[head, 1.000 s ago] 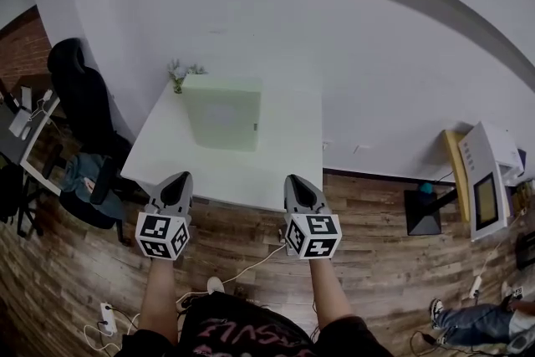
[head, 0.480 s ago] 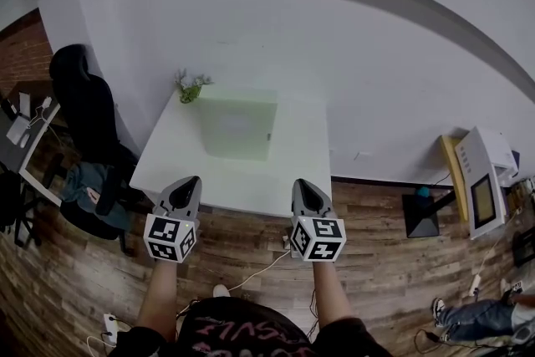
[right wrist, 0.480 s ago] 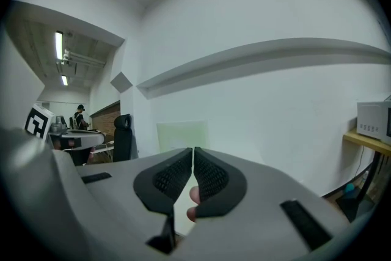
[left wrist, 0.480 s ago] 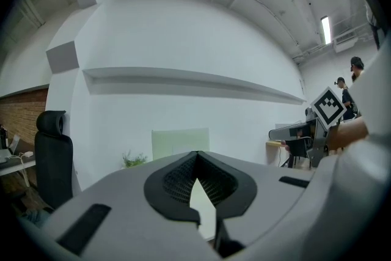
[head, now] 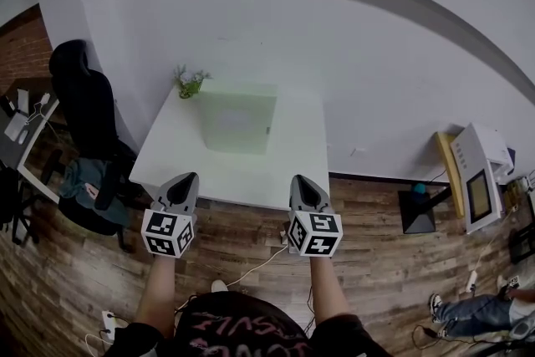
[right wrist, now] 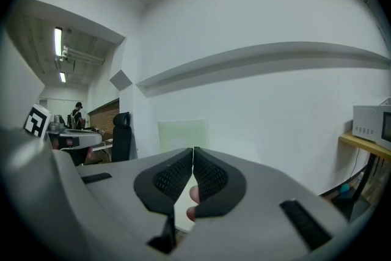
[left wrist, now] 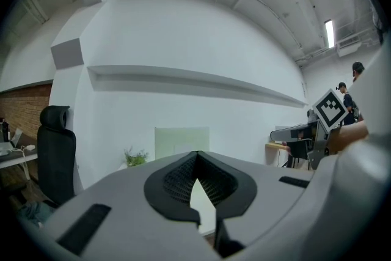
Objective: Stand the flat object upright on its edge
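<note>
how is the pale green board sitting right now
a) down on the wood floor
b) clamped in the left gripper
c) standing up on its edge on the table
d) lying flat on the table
c: the pale green board stands on its edge near the back of the white table and shows as an upright rectangle in both gripper views. The left gripper and right gripper are shut, empty and apart from it.

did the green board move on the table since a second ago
No. The green board still stands at the back of the table, just right of the plant; only the camera shifted.
</note>
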The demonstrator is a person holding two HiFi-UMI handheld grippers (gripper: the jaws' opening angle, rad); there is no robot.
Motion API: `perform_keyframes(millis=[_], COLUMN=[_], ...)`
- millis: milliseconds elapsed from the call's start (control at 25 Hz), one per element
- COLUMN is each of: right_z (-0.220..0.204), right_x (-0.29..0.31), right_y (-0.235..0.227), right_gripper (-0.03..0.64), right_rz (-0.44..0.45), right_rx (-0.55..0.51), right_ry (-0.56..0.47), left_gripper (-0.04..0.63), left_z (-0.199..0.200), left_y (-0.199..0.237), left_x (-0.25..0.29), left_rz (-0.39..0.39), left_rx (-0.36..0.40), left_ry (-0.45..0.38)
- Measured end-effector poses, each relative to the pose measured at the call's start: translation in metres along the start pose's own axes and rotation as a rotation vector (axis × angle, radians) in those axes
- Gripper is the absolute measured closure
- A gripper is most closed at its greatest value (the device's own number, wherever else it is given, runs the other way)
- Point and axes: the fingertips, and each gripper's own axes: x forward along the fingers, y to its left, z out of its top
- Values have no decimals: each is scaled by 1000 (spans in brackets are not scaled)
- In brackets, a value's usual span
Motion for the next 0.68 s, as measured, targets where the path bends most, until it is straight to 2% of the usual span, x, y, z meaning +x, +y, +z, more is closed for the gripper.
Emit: perform_keyframes(millis=[280,680], right_z=[-2,3], right_x=[-10,-15], right_y=[0,0], right_gripper=[592,591], right_rz=[0,-3], right_rx=[-3,-7], right_ry=[1,-18], left_gripper=[581,581], left_z=[6,8], left_y=[-6,-4], left_x=[-12,-19], left_rz=[5,15], left_rx=[-17,-11], left_ry=[-30,-32])
